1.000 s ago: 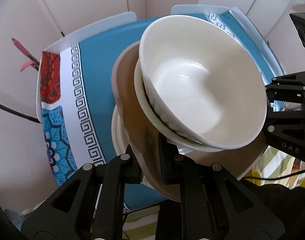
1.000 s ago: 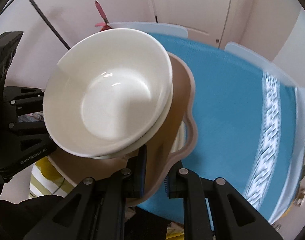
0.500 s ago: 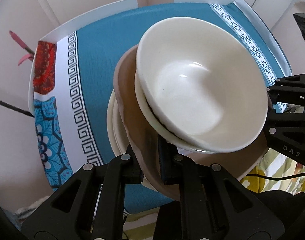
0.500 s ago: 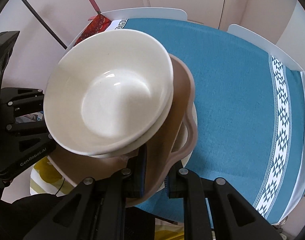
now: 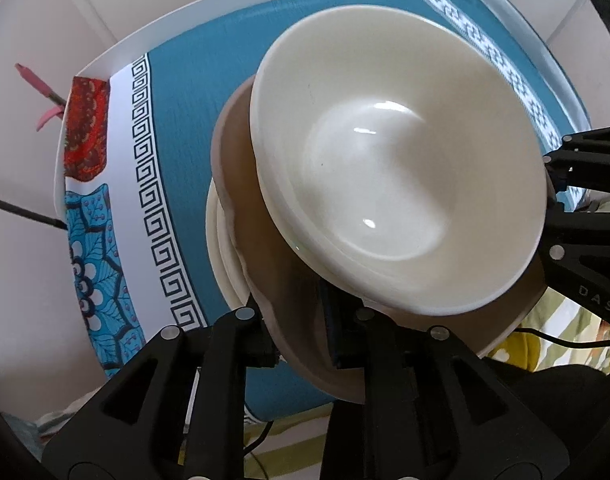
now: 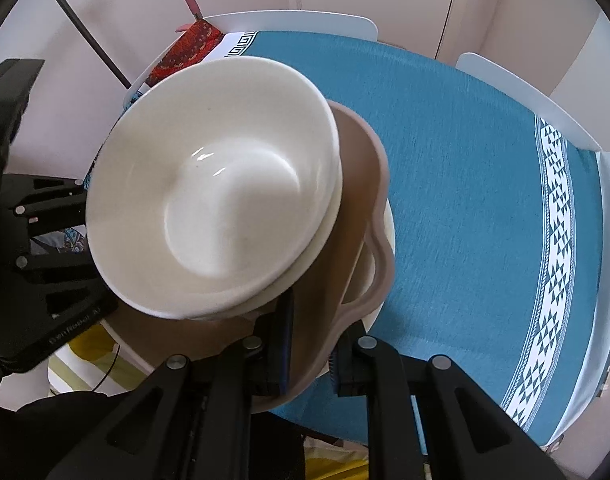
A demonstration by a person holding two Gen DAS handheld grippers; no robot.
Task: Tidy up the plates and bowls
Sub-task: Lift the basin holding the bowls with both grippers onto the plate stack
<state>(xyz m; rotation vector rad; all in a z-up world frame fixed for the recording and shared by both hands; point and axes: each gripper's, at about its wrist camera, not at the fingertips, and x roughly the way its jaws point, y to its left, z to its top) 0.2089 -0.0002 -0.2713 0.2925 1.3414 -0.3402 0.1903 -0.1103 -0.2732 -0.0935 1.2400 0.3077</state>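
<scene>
A stack of white bowls (image 5: 397,168) sits on a tan wavy-edged plate (image 5: 241,184), which lies over a cream plate (image 5: 221,264). Both grippers hold the stack above the blue tablecloth. My left gripper (image 5: 293,328) is shut on the near rim of the tan plate. My right gripper (image 6: 309,340) is shut on the opposite rim of the tan plate (image 6: 369,264). The bowls (image 6: 221,208) also fill the right wrist view, with the cream plate (image 6: 389,224) showing beneath. The right gripper shows at the right edge of the left wrist view (image 5: 577,216).
A table with a blue patterned cloth (image 6: 465,184) lies below the stack. White chair backs (image 6: 525,96) stand at its far edge. A red cloth (image 5: 85,132) lies at the table's left end. A yellow-green striped fabric (image 5: 553,328) lies by the near side.
The stack has stayed in both grippers' hold while the table has shifted in view; the bowls have come lower and closer over the blue cloth.
</scene>
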